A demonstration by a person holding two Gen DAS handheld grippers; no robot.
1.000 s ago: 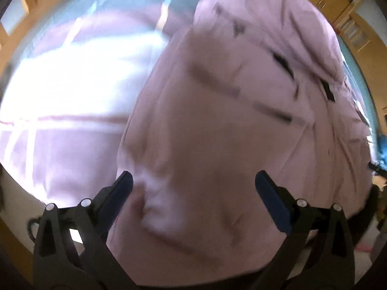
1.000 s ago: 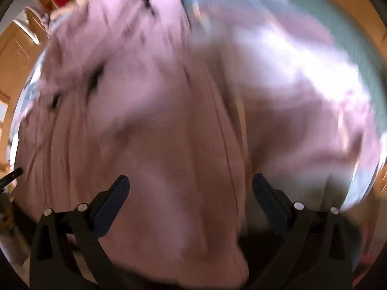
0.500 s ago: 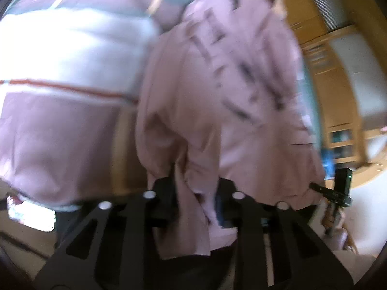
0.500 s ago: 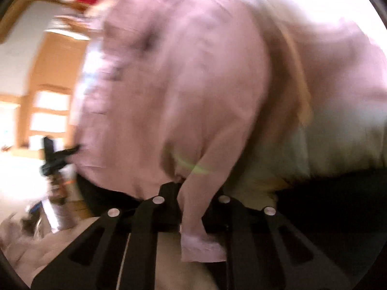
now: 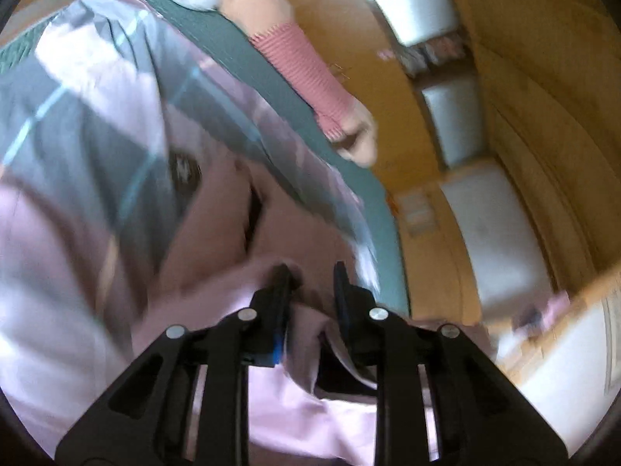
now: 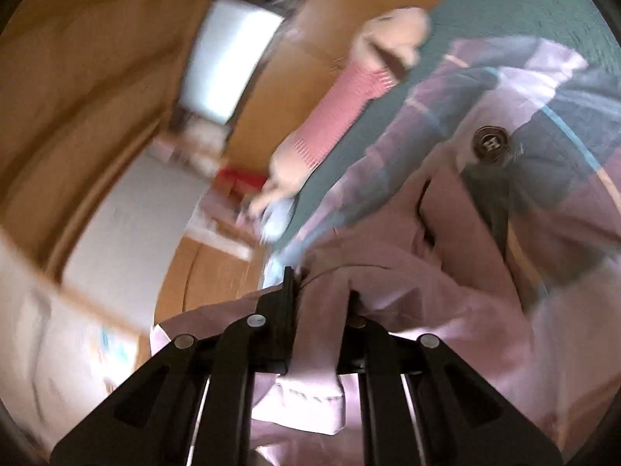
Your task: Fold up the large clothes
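Pink coat (image 5: 217, 233) fills the lower half of both views, heavy motion blur, edges smeared. Its plaid lining (image 5: 97, 108) in grey, pink and teal lines is turned up and covers much of the left wrist view; how far the coat spreads cannot be told, it runs off frame on the bottom and sides. It lies on a green quilted bed (image 5: 248, 58), only a strip of which shows past the lining. Wooden walls (image 6: 77, 77) and pale blurred panels behind, nothing readable there; shelf contents are just smears. A stuffed toy in a pink striped top (image 6: 341, 116) lies at the bed edge, its head cut off at the top of the left wrist view. A dark button (image 6: 490, 143) sits on the coat, sharp in the right view, smeared in the left. A dark slit beside it, buttonhole or pocket, cannot tell which.

Left gripper (image 5: 310, 272): jaws narrow, pinching a fold of coat cloth that hangs down between the fingers. Right gripper (image 6: 318, 283): jaws almost together, clamped on a coat edge, hem stitching (image 6: 306, 396) visible below the fingers. Lower gripper bodies cut off by the frame.
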